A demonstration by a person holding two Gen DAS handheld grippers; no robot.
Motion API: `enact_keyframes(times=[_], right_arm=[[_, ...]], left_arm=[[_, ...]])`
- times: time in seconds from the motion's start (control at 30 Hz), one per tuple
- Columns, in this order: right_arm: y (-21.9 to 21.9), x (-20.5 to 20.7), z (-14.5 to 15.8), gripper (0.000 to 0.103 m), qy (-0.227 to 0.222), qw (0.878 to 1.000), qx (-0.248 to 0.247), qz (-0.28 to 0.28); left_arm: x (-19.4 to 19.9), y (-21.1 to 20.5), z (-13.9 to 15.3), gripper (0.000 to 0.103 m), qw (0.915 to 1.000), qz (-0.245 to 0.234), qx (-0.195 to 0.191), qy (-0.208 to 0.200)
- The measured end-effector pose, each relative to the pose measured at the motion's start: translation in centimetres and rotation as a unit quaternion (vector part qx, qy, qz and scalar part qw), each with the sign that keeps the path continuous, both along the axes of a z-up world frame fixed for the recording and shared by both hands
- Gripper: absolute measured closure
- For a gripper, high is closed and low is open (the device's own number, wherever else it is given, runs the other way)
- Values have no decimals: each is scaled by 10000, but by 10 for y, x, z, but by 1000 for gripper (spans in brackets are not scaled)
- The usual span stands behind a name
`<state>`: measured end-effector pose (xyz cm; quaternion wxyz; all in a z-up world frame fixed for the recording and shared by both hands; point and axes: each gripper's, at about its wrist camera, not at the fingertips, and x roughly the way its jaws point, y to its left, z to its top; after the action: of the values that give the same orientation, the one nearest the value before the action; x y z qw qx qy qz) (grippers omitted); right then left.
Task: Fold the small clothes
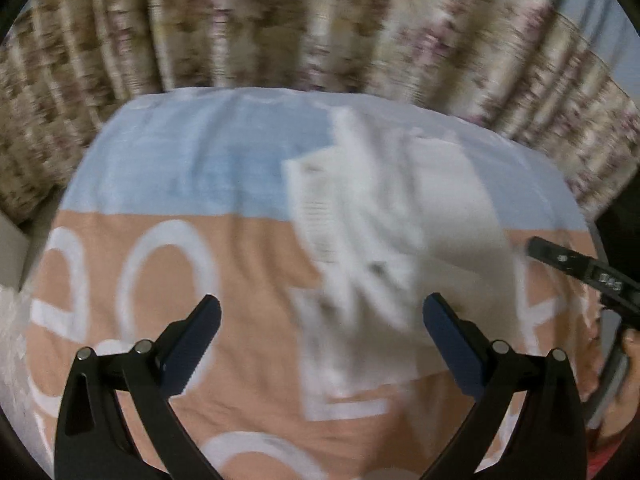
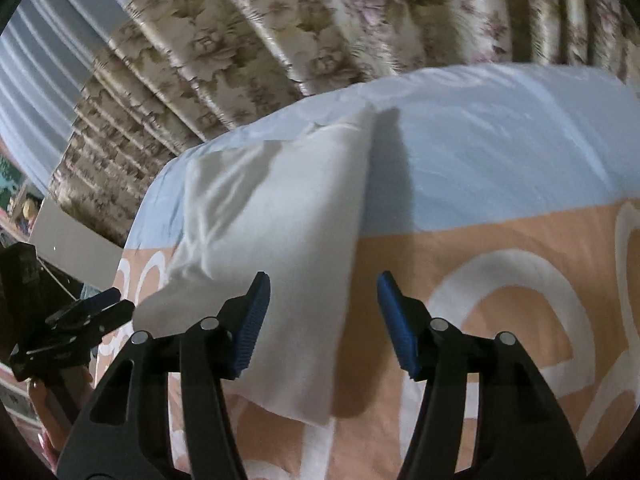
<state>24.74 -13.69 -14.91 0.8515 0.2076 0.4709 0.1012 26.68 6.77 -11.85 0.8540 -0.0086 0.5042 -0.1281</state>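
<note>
A small white cloth garment (image 2: 276, 216) lies partly folded on the bed's blue and peach sheet with white letters (image 2: 500, 168), before flowered curtains (image 2: 248, 40). Right tongs (image 2: 322, 322) gape half open above it, gripping nothing. Left tongs (image 1: 320, 344) stand wide apart, empty.

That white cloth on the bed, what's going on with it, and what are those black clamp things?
A person is folding a small white garment on a blue-and-peach bedspread, holding a two-finger gripper in each hand. Both the left gripper and the right gripper have their jaws open, and neither is gripping the cloth at this moment. The garment lies loosely doubled over on the bedspread, not yet a neat, finished fold. A flowered curtain hangs behind the bed.
</note>
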Motion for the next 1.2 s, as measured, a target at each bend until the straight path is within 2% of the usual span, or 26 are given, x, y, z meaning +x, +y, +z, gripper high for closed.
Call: enact_keyframes(times=[0.23,0.5,0.7,0.73,0.77,0.8,0.83,0.87,0.93,1.03,1.2], right_arm=[[-5,-8,-6,45,22,10000,-66,-24],[-21,-7,-6,45,-8,9997,-29,-224],[-17,-8,-7,45,-1,9996,-194,-219],[-17,-8,-8,45,7,9996,-202,-219],[-17,-9,-9,45,19,9995,-207,-219],[-16,-9,-10,45,29,9996,-207,-207],[-15,-9,-11,45,35,9996,-211,-191],[-13,-9,-12,45,31,9996,-215,-165],[-9,-9,-13,46,5,9998,-192,-89],[2,-8,-14,46,-16,9998,-206,43],[16,-8,-14,46,-27,9995,-253,195]], left_arm=[[12,-42,-3,2,9995,-218,43,211],[9,-40,16,2,9997,-227,-15,45],[11,-58,-3,2,9984,-496,-23,257],[11,-60,-7,6,9985,-495,102,226],[12,-60,-10,16,9983,-503,164,224],[13,-59,-15,44,9980,-535,139,300],[15,-54,-21,60,9974,-543,-2,474],[15,-49,-24,64,9972,-520,-91,523],[15,-37,-27,81,9972,-502,-197,526],[12,-19,-29,87,9958,-484,-496,603],[-4,-4,-28,93,9956,-533,-506,574]])
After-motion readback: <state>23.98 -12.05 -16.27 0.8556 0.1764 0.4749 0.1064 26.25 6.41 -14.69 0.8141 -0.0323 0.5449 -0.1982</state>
